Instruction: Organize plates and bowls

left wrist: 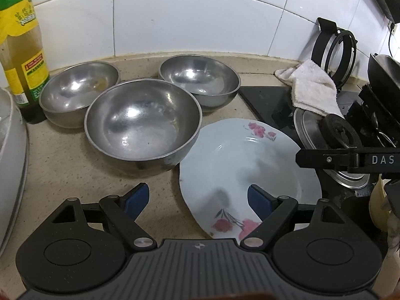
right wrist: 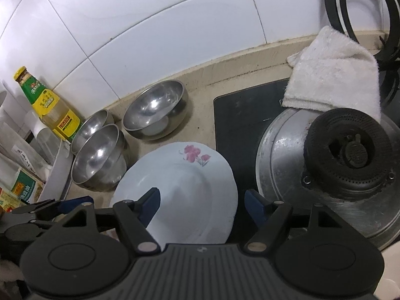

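Observation:
A pale blue plate with pink flowers (left wrist: pixel 240 165) lies on the beige counter, partly over the black hob edge; it also shows in the right wrist view (right wrist: pixel 185 182). Three steel bowls stand behind it: a near one (left wrist: pixel 142 122), a far left one (left wrist: pixel 77 90) and a far right one (left wrist: pixel 200 77). My left gripper (left wrist: pixel 198 200) is open above the plate's near left rim, its right finger over the plate. My right gripper (right wrist: pixel 202 206) is open, straddling the plate's right edge, and shows in the left wrist view at the right (left wrist: pixel 350 160).
An oil bottle (left wrist: pixel 20 50) stands far left by the tiled wall. A white cloth (right wrist: pixel 335 75) lies on the hob beside a gas burner (right wrist: pixel 350 155) with a steel ring. Black pan supports (left wrist: pixel 335 50) lean on the wall. A white container (left wrist: pixel 10 150) sits at the left edge.

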Demonstrator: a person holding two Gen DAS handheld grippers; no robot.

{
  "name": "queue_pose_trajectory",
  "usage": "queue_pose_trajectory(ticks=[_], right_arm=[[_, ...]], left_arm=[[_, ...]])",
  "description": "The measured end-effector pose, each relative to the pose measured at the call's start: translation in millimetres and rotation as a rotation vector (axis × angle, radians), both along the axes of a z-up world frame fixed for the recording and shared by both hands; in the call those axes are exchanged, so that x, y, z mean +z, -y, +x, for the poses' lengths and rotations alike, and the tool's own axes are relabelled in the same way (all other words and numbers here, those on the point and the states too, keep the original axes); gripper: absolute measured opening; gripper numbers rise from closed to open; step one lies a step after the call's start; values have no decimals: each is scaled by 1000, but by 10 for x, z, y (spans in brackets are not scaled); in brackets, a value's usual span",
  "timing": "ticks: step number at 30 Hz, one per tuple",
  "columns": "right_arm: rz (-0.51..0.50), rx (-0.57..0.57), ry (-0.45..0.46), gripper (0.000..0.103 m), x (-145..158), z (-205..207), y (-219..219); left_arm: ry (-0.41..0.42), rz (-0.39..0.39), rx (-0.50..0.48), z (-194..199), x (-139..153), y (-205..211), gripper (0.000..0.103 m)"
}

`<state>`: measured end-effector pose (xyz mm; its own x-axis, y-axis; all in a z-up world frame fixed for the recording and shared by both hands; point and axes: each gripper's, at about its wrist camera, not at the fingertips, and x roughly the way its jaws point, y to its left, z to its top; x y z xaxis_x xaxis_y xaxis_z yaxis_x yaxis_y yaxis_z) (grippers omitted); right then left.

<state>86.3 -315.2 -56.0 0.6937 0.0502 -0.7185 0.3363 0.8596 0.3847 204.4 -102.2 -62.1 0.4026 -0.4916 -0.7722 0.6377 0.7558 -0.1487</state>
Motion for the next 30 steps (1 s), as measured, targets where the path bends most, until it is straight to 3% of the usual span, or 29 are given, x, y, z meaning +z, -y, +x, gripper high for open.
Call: queue_pose_trajectory(ticks=[22, 30], right_arm=[[17, 25, -17, 73, -73, 89, -16], [10, 42, -10, 74, -81, 82, -28]], left_arm=[[-55, 1, -24, 107, -167, 112, 90], [-39, -6, -54, 102, -191, 191, 90]])
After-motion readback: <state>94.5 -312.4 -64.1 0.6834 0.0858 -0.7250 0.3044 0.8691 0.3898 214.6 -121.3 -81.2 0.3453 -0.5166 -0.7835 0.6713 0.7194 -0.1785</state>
